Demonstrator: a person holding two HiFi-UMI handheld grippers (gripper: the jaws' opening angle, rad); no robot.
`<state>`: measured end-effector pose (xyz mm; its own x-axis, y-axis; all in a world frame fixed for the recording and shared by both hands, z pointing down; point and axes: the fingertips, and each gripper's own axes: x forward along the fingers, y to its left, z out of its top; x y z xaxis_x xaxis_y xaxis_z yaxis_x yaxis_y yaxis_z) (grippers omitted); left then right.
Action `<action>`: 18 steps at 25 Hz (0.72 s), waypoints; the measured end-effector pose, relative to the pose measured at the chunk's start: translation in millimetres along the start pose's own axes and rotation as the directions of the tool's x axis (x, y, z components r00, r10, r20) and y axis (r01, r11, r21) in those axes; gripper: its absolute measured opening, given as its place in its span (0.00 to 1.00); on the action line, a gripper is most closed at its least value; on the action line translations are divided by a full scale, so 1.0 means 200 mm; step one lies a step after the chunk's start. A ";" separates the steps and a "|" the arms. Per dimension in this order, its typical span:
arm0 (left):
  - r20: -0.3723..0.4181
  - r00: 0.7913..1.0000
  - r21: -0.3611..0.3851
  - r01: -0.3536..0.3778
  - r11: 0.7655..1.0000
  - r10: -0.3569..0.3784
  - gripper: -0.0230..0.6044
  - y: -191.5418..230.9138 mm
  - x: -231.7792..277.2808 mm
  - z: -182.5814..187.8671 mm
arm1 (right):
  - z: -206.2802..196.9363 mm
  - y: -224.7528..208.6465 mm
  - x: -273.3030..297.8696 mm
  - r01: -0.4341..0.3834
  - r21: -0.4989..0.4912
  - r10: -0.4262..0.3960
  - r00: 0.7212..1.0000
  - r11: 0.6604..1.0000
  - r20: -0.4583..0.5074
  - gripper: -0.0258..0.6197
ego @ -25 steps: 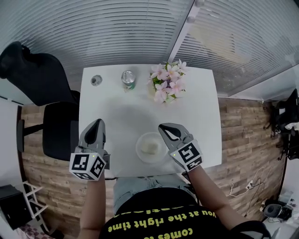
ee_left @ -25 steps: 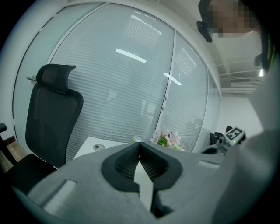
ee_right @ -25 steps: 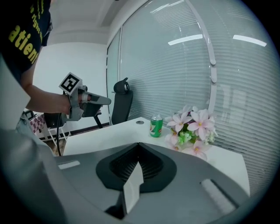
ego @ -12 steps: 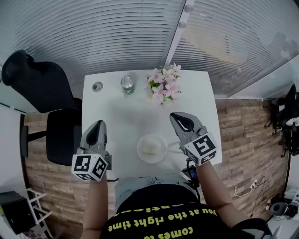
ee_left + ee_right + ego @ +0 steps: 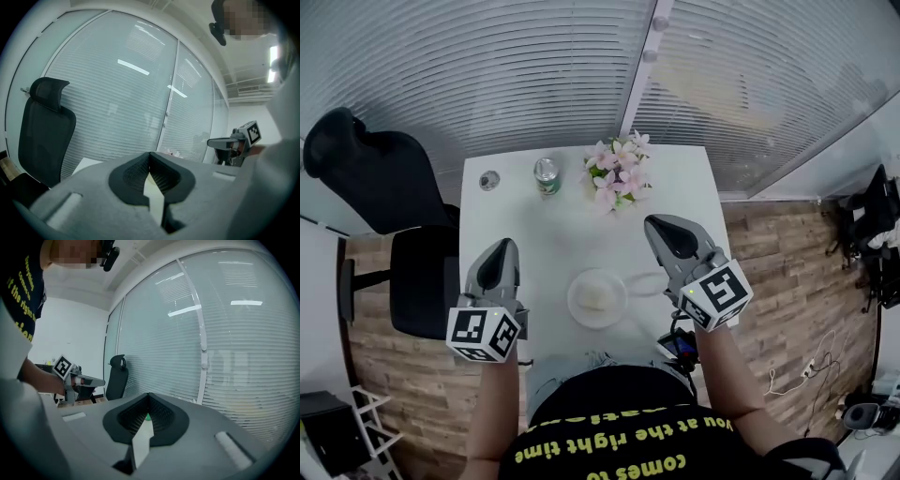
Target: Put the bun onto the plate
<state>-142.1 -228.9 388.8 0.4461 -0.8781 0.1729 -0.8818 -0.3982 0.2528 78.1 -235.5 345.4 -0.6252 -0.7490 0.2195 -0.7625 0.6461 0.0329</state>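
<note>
- Head view: bun [image 5: 600, 297] sitting on the plate [image 5: 574, 306], at the near edge of the white table [image 5: 534, 234], between the two tools.
- Left gripper [image 5: 501, 249] pinched closed, nothing in it.
- Right gripper [image 5: 662, 227] closed too, also empty.
- Black shirt [image 5: 609, 412] with yellow print, upside down: "at the right time", "comes to".
- Green can [image 5: 547, 175] beside pink flowers [image 5: 617, 173], label too small to read.

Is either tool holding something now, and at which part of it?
Nothing is held. The left tool and the right tool are both shut and empty; the bun lies on the plate.
</note>
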 end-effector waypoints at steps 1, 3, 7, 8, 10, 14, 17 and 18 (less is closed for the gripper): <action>0.003 1.000 0.002 0.003 1.000 -0.003 0.04 -0.01 0.00 0.01 | 0.02 0.00 -0.01 0.002 0.006 -0.002 1.000 1.000 0.010 0.05; 0.006 1.000 0.006 0.010 1.000 -0.010 0.04 -0.03 0.01 0.02 | 0.04 0.00 -0.02 0.003 0.013 -0.003 1.000 1.000 0.027 0.05; 0.006 1.000 0.011 0.016 1.000 -0.016 0.04 -0.05 0.01 0.02 | 0.05 0.00 -0.04 0.002 0.012 -0.002 0.999 1.000 0.040 0.05; 0.006 1.000 0.011 0.017 1.000 -0.017 0.04 -0.06 0.01 0.02 | 0.05 0.01 -0.04 0.004 0.006 -0.004 0.999 1.000 0.043 0.05; 0.005 1.000 0.012 0.018 1.000 -0.018 0.04 -0.06 0.01 0.02 | 0.06 0.01 -0.05 0.009 -0.006 -0.009 0.999 1.000 0.051 0.05; 0.006 1.000 0.013 0.020 1.000 -0.020 0.04 -0.07 0.01 0.02 | 0.07 0.02 -0.06 0.014 -0.008 -0.013 0.998 1.000 0.059 0.05; 0.005 1.000 0.013 0.021 1.000 -0.021 0.04 -0.08 0.01 0.02 | 0.07 0.01 -0.06 0.014 -0.001 -0.014 0.998 1.000 0.062 0.05; 0.004 1.000 0.013 0.021 1.000 -0.021 0.04 -0.08 0.01 0.02 | 0.06 0.01 -0.06 0.013 -0.001 -0.013 0.998 1.000 0.060 0.05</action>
<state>-127.8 -225.4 381.1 0.4637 -0.8708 0.1635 -0.8742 -0.4197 0.2442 81.3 -227.0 330.8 -0.6239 -0.7649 0.1601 -0.7706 0.6362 0.0366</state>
